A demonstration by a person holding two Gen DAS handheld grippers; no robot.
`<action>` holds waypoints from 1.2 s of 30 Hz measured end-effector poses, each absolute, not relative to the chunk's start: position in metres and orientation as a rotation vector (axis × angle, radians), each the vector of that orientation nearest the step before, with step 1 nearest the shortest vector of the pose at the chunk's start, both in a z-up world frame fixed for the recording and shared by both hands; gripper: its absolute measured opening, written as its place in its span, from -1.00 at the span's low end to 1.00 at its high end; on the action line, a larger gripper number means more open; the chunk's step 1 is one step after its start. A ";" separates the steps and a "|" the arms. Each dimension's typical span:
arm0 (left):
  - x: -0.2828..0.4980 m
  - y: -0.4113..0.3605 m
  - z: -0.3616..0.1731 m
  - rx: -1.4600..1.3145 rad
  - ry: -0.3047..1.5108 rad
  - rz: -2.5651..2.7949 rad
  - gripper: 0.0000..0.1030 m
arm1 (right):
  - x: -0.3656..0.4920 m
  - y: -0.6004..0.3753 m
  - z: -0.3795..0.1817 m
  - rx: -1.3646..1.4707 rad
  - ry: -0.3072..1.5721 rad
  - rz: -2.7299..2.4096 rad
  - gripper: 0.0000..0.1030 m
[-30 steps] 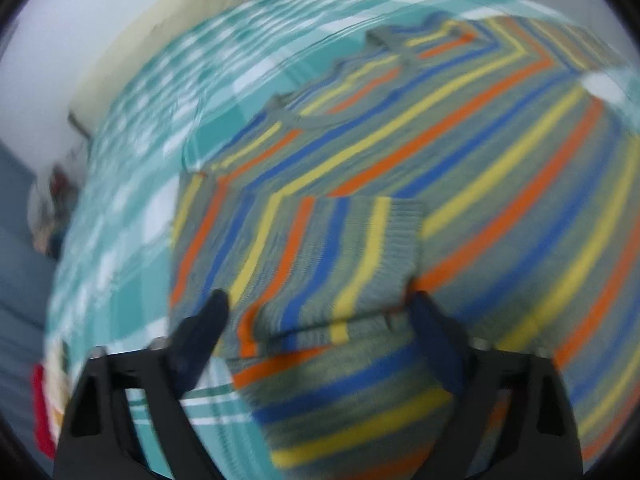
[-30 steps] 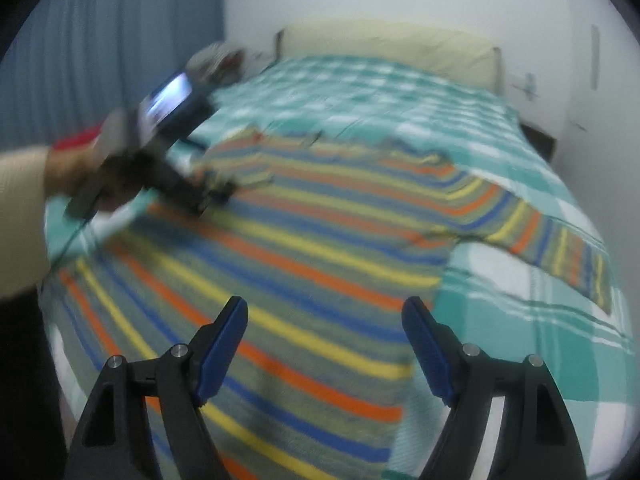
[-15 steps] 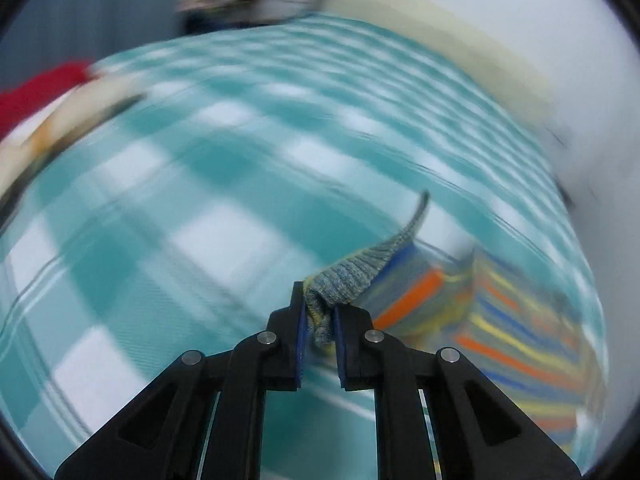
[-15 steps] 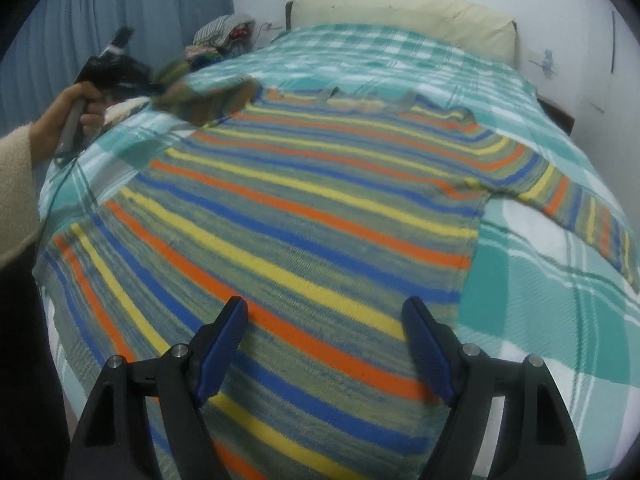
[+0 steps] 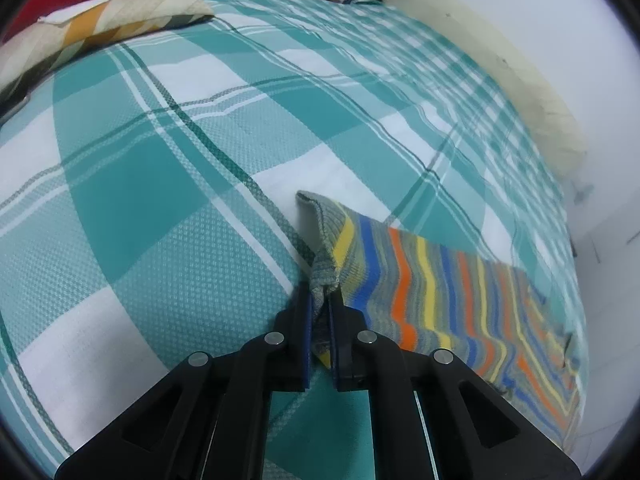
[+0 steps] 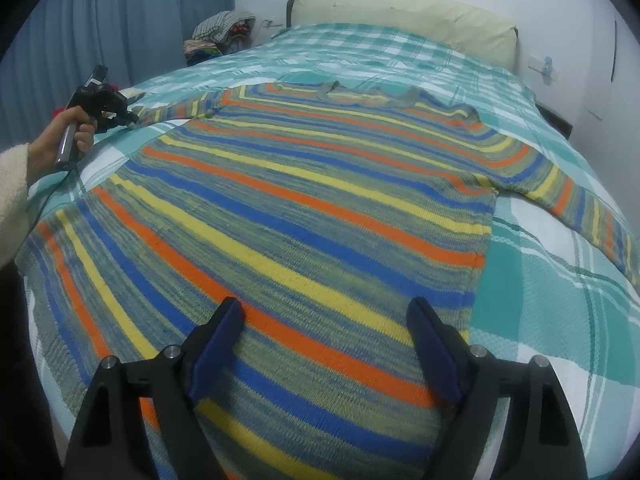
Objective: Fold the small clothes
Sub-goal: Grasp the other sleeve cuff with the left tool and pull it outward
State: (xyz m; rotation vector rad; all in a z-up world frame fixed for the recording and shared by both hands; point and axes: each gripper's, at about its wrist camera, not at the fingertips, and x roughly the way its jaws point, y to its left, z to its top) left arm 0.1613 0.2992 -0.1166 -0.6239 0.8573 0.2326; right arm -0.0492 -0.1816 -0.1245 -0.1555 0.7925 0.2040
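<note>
Striped sweater sleeve cuff is clamped by the left gripper, while the right gripper is being opened above the hem, nothing between its jaws.

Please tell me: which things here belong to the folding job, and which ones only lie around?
Job: striped sweater; its sleeve cuff, pinched by the left gripper; right gripper, jaws opening, nothing between them.

Lying about: pillow; clothes pile; folded cloth.

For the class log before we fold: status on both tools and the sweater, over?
Left tool shut on sleeve cuff. Right tool opening, empty, above striped sweater. Nothing in the way.
</note>
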 end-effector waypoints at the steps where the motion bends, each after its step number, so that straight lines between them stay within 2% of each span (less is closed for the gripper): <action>1: 0.160 0.301 -0.117 -0.623 0.859 0.235 -0.91 | -0.049 -0.182 -0.125 -0.155 0.792 0.204 0.65; 7: 0.158 0.303 -0.120 -0.606 0.883 0.246 -0.90 | -0.049 -0.182 -0.124 -0.155 0.793 0.205 0.65; 10: 0.154 0.308 -0.118 -0.626 0.883 0.227 -0.70 | -0.049 -0.181 -0.125 -0.155 0.794 0.204 0.65; 11: 0.152 0.312 -0.116 -0.651 0.871 0.209 -0.44 | -0.049 -0.181 -0.125 -0.155 0.793 0.204 0.65; 12: 0.152 0.318 -0.113 -0.681 0.846 0.173 -0.02 | -0.049 -0.181 -0.125 -0.155 0.793 0.204 0.65; 14: 0.158 0.324 -0.109 -0.674 0.816 0.159 0.38 | -0.049 -0.181 -0.125 -0.156 0.792 0.203 0.66; 15: 0.163 0.326 -0.110 -0.664 0.824 0.151 0.39 | -0.049 -0.181 -0.125 -0.156 0.792 0.202 0.67; 20: 0.188 0.336 -0.120 -0.670 0.847 0.106 0.35 | -0.049 -0.181 -0.128 -0.163 0.782 0.191 0.73; 22: 0.192 0.338 -0.121 -0.671 0.842 0.108 -0.19 | -0.049 -0.180 -0.129 -0.168 0.778 0.186 0.75; 23: 0.194 0.338 -0.123 -0.665 0.853 0.108 -1.00 | -0.049 -0.180 -0.130 -0.171 0.776 0.184 0.76; 33: 0.195 0.329 -0.120 -0.499 0.844 0.305 -0.98 | -0.046 -0.181 -0.132 -0.155 0.783 0.179 0.84; 36: 0.195 0.324 -0.121 -0.443 0.843 0.320 -0.85 | -0.046 -0.181 -0.132 -0.156 0.784 0.179 0.85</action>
